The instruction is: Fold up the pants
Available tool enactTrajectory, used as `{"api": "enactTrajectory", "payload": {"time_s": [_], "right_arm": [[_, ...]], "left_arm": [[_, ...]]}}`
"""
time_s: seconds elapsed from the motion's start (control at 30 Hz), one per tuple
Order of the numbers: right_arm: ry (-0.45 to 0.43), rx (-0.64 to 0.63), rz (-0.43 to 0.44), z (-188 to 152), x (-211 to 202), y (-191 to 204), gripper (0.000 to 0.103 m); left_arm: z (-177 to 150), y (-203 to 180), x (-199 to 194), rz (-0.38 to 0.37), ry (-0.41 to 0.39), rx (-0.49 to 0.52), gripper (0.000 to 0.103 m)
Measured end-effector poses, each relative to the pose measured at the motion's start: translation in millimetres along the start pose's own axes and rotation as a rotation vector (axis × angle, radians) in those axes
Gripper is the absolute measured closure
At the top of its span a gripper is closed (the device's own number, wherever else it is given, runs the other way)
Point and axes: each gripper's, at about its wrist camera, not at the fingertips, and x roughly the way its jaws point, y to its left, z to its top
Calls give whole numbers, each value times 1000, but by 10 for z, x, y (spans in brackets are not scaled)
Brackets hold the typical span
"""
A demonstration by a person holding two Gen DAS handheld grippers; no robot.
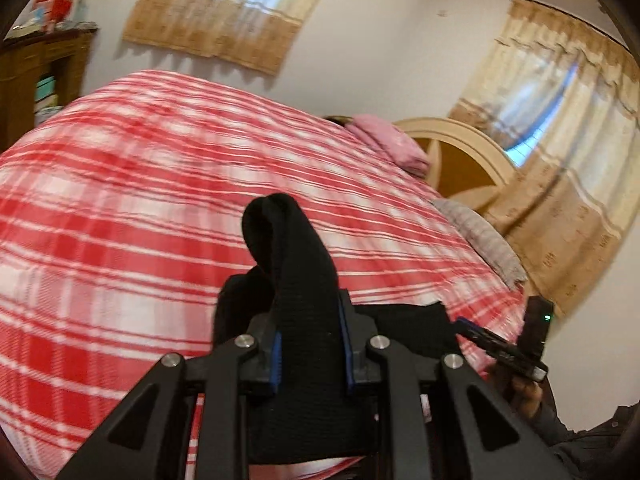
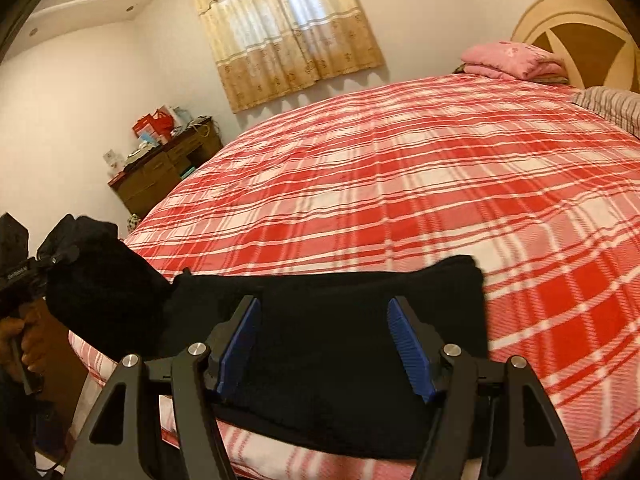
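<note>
On a bed spread with a red-and-white plaid blanket (image 2: pixel 400 184), a pair of black pants (image 2: pixel 340 332) lies along the near edge while one end of it is lifted clear of the cover. The left wrist view shows the left gripper (image 1: pixel 308 354) clamped on a thick band of the black fabric, which rises between its blue pads (image 1: pixel 275 360) and curls over above them; the rest of the garment is mostly hidden behind that bunch. The right wrist view supplies what the first cannot: the flat, folded body of the pants resting on the blanket, with the right gripper (image 2: pixel 324 344) poised over it, its blue fingers (image 2: pixel 408 344) spread wide and holding nothing. At the left edge of that same view the raised clump of cloth appears beside the other tool and the person's hand (image 2: pixel 28 344). In the left view, the right tool shows only as a dark bar at the lower right. Pink folded bedding (image 2: pixel 512 58) sits by the headboard (image 2: pixel 580 28), curtains (image 2: pixel 288 28) cover the window, and a wooden dresser (image 2: pixel 160 172) stands against the wall.
</note>
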Motion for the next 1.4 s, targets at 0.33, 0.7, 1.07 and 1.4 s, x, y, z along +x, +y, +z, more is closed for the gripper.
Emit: {"api": "enactTrajectory", "payload": {"time_s": [0.33,0.7,1.07,1.4], "right_arm": [[-38,84,-44,1,-129,-417,35],[-111,221,-107,8,-215,-813,35],[-165,299,-133,-15,-295,-991,35],[-149,338,-135,-50,-252,-1084,34]], "left_arm": [[35,-669,490,-88,78,75,80],[150,-1190,881,-151,133,109,80],[-42,-1686,1506,-137,247,185,80],[-524,-1882,2012,-17,359,295,77]]}}
